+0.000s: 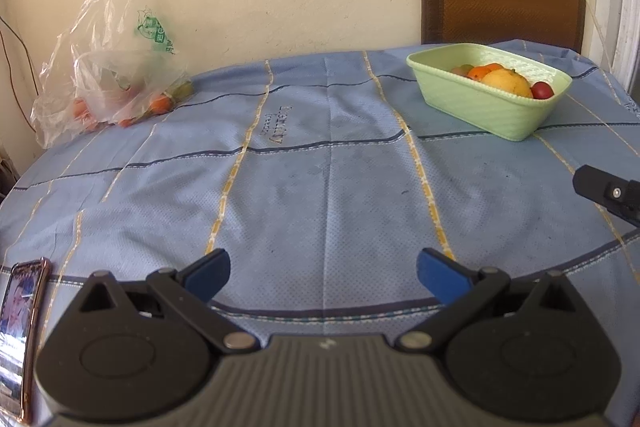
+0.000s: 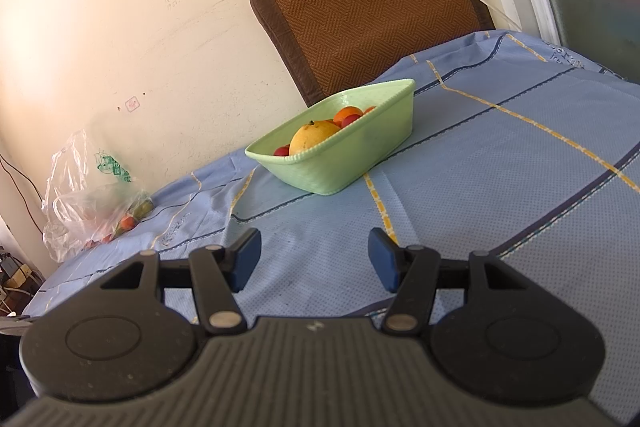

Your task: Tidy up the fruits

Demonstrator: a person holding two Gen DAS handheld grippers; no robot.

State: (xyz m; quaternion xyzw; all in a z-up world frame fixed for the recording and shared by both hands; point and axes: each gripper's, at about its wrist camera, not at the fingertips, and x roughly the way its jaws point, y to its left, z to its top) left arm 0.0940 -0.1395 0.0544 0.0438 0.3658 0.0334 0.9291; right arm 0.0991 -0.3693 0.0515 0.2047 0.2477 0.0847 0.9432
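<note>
green basket (image 1: pixel 488 107) of fruit (image 1: pixel 506 83) far right on blue tablecloth (image 1: pixel 320 163), clear bag of fruit (image 1: pixel 112 83) far left by wall, phone (image 1: pixel 22 327) at near edge. left gripper (image 1: pixel 322 273) and right gripper (image 2: pixel 314 259) both spread wide, empty, above bare cloth.

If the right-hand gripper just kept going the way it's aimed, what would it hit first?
Probably the blue striped tablecloth, since the open right gripper tilts downward. Just beyond lies the pale green plastic basket of fruit; depth is hard to judge.
</note>
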